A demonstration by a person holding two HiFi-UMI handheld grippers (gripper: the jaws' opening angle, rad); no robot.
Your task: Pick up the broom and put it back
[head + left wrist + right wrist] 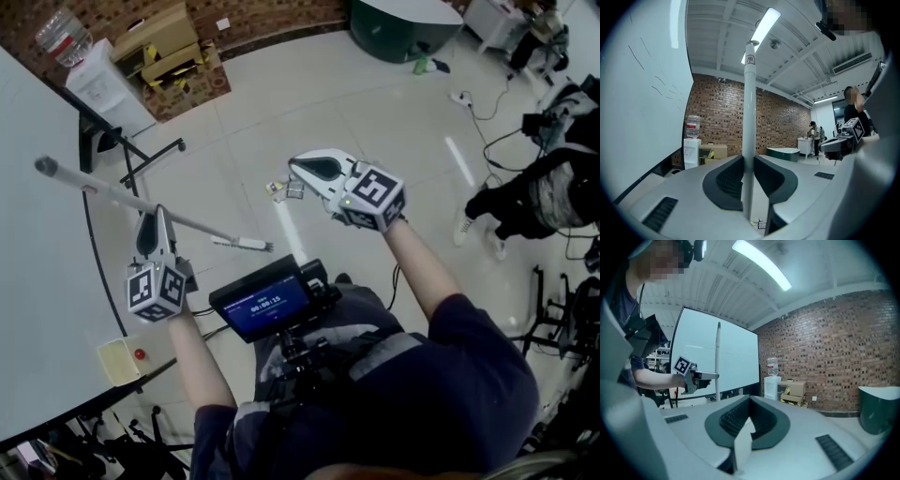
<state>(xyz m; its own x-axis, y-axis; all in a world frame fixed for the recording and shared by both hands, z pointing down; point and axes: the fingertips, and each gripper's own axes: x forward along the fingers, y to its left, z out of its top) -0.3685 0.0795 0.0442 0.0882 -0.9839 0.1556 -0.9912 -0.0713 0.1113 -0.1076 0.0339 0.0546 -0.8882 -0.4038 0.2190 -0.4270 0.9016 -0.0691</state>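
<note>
broom (103,188) in left gripper (157,217), beside whiteboard (37,234)

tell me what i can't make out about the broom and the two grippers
Broom head: left gripper view, the pole runs down out of sight below the left gripper; head view shows no bristles.
Pale strip in the shut right gripper: right gripper view, held thing or floor, unclear.
Screen text: head view, too small.

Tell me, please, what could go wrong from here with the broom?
Only the left gripper holds the broom, at one point on its long handle, so it may pivot or slip. The right gripper is shut and apart, giving no support. The handle's end could strike the whiteboard beside it.
</note>
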